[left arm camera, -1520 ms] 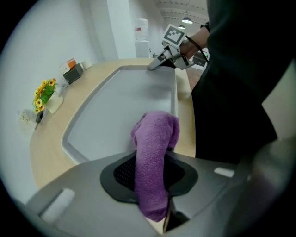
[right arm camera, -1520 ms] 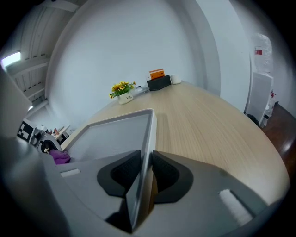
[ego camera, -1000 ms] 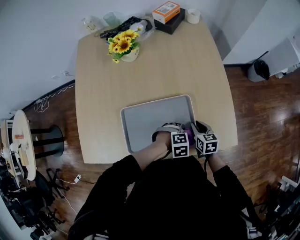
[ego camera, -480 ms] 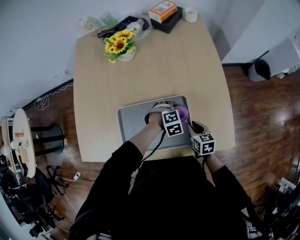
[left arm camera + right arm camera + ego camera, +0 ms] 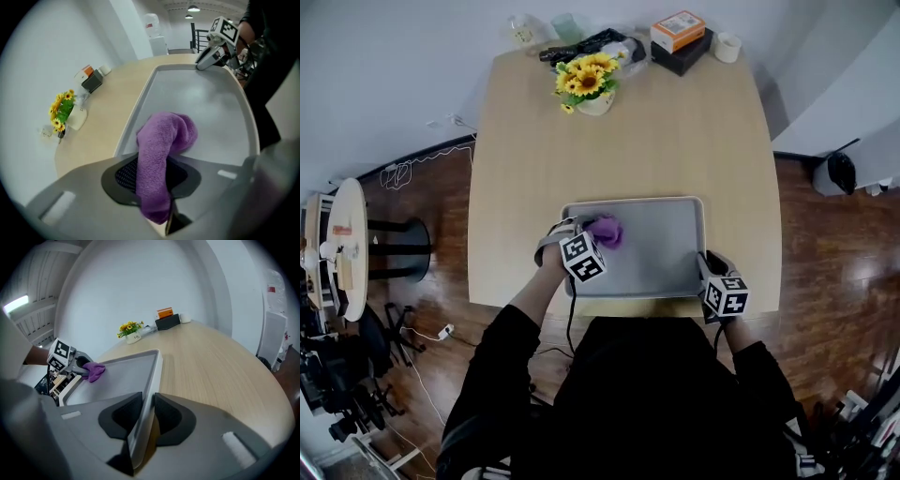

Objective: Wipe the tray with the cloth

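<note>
Seen from overhead, a rectangular grey tray with rounded corners and a low raised rim lies on a pale wood-grain table, near the bottom edge of the tabletop. Its floor is smooth and matte. A purple cloth, thick and fuzzy like terry towel, sits bunched in the tray's upper left corner. The left gripper, grey plastic with a black-and-white marker cube, pinches the cloth. In the left gripper view the dark pads are pressed onto a folded band of it. The right gripper clamps the tray's right rim near the lower right corner, and the right gripper view shows the thin rim squeezed between its two black pads. At the table's top edge stand yellow sunflowers in a white pot and an orange box on a black box. Dark polished wood floor surrounds the table. Half a second ago the cloth and the left gripper were at the tray's upper right, close to the right gripper. Now they are across at the left end, while the right gripper has kept its hold in the same spot. The tray's long axis runs left to right in the overhead picture. In the left gripper view the cloth's long axis runs up the frame, away from the jaws, with its rounded end resting on the tray floor.
</note>
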Available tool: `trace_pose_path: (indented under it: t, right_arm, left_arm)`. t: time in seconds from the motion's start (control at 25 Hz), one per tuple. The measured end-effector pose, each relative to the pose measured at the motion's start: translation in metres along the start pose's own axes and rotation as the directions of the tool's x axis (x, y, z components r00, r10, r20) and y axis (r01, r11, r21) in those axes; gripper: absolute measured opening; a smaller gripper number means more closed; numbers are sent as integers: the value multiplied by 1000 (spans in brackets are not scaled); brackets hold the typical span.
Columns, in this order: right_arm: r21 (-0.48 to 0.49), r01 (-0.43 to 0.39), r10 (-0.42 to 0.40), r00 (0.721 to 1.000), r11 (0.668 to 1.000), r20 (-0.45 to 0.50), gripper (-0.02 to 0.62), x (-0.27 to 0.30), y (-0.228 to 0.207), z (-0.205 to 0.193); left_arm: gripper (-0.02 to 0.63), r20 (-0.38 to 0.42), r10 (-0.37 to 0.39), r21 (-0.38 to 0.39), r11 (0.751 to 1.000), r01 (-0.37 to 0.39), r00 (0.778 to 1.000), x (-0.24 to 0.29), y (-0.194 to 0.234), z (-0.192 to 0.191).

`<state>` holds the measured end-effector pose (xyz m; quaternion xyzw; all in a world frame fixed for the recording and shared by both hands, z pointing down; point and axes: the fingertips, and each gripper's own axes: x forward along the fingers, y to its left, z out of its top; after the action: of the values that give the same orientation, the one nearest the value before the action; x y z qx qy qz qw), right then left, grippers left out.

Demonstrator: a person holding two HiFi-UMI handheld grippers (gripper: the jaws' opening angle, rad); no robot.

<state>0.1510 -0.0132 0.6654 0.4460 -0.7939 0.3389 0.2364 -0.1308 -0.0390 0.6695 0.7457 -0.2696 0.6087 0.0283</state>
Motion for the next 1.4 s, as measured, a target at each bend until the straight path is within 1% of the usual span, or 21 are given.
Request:
trace_pose_path:
  t: [0.12,0.28,0.36,0.4,0.44,0.52,0.6,0.64,0.72,0.8,0.88,0.96,1.0,1.08,1.12,1.24,1.28,1.36,1.4]
  right_arm:
    - [2,16,-16,1000,1000,-2,84,1,0,-1]
    - [8,43,-43,999,999,3,84,1,3,0]
    - [11,53,-53,999,999,6,84,2,3,0]
    - [13,57,-57,998,998,7,83,2,3,0]
    - [16,59,-59,998,998,8,83,2,4,0]
    - [20,62,-63,998,998,12,83,1,4,0]
    - [25,65,-65,998,998,19,83,0,4,1]
    - [29,65,-66,998,997,23,83,-1,5,0]
    - [34,65,-66,997,997,29,83,0,5,0]
    - [37,61,-63,998,997,32,83,2,6,1]
    - [37,56,-58,998,998,33,83,3,6,1]
    - [36,51,-52,998,998,32,83,4,6,1]
    - [34,47,-48,998,998,31,83,3,6,0]
    - [30,38,-39,999,999,29,83,2,4,0]
    - [28,34,-35,999,999,29,83,1,3,0]
    - [27,27,-28,999,999,30,83,-2,1,-1]
    - [26,26,-27,999,999,32,83,-2,0,-1]
    - [24,24,-25,999,999,31,83,-2,-2,0]
    - [23,24,-25,999,999,30,84,-2,-2,0]
  left_arm:
    - [77,-1,28,-10,1000,-28,1000,-8,-20,-5]
    - [75,37,20,58,998,-22,999,-18,-67,9]
    - [75,24,25,97,995,-28,999,-18,-76,14]
    - [75,13,20,104,994,-21,1000,-18,-76,15]
    - [77,8,5,97,995,-6,1000,-18,-75,16]
    - [80,30,-41,56,998,39,999,-16,-74,25]
    - [81,79,-90,25,996,89,993,-11,-77,48]
    - [81,111,-112,21,994,111,987,-10,-79,66]
    - [81,175,-147,47,989,141,974,-8,-85,111]
    - [81,211,-164,115,983,142,964,-2,-93,156]
    - [81,220,-160,197,973,117,962,5,-99,194]
    - [81,207,-136,265,961,79,969,12,-101,216]
    - [81,194,-125,290,955,65,973,16,-101,219]
    - [81,173,-118,301,952,61,978,21,-99,211]
    - [83,170,-122,284,956,70,978,23,-95,201]
    - [83,187,-129,178,979,95,974,20,-66,153]
    - [83,179,-110,143,986,85,978,20,-48,132]
    - [83,131,-49,84,996,38,990,22,-6,85]
    - [83,109,-32,57,998,26,994,24,12,63]
